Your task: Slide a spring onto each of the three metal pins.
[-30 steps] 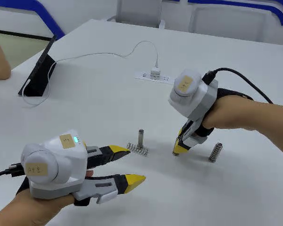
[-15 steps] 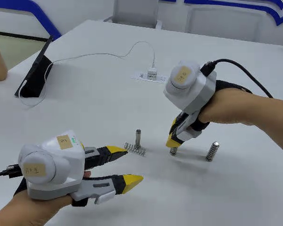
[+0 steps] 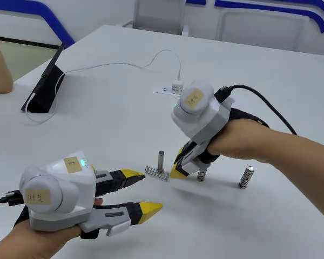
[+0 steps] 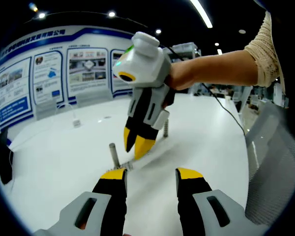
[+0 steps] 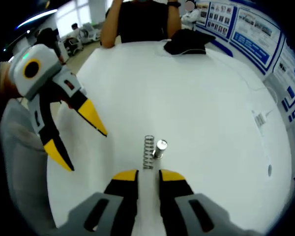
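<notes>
The spring (image 3: 157, 173) not yet on a pin lay on its side on the white table (image 3: 108, 124), at the foot of the bare pin (image 3: 160, 159); we could not tell whether the two touched.

Near left of that pin, the left gripper (image 3: 144, 190) hung released, its jaws wide apart and empty, aimed toward the pin. Just right of the pin, the right gripper (image 3: 176, 172) held its tips low by the spring's end. In the right gripper view its jaws were parted only a little, with nothing between them. Farther right stood a second pin (image 3: 202, 174), partly hidden behind that gripper, and a third pin (image 3: 246, 177), each already wearing a spring.

We judged three hazards:
- A tip nudging the spring sideways could roll it away from the bare pin.
- A hard or off-centre pinch could make it squirt out.
- The pins looked free-standing, so the right gripper's body, close to the second pin, might tip it over on a careless swing.

The grippers also faced each other across the bare pin and could collide.

Room looked generous. Open table lay on our side of the bare pin. A tablet (image 3: 43, 81) sat well left of it, and a power strip (image 3: 175, 86) lay well beyond. The table's edges were far off.
</notes>
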The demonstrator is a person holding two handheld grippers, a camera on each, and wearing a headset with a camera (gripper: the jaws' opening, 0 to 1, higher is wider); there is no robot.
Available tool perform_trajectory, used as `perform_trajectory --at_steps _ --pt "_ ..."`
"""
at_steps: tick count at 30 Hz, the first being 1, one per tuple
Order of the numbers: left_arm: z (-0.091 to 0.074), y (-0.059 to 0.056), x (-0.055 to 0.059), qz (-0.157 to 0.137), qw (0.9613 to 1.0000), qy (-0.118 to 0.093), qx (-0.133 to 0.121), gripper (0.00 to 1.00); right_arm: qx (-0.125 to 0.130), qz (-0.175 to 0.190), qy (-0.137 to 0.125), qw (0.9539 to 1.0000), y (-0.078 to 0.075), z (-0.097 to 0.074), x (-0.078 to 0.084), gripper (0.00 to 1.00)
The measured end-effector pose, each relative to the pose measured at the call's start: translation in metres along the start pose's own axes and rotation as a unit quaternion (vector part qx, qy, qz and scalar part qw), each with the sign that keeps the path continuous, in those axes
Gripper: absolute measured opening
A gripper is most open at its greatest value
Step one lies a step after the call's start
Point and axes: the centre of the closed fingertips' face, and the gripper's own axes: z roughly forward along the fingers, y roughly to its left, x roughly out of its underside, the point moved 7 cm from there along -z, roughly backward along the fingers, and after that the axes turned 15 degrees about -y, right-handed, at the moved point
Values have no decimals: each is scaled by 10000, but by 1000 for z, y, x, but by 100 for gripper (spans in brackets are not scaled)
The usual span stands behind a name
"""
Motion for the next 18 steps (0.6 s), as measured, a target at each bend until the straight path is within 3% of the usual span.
perform_trajectory --at_steps 7,18 --pt "0 0 -1 15 10000 21 17 40 94 142 -138 9998 0 9 0 16" --pt "-3 3 -1 40 10000 65 1 40 70 239 -100 9996 -2 21 4 14"
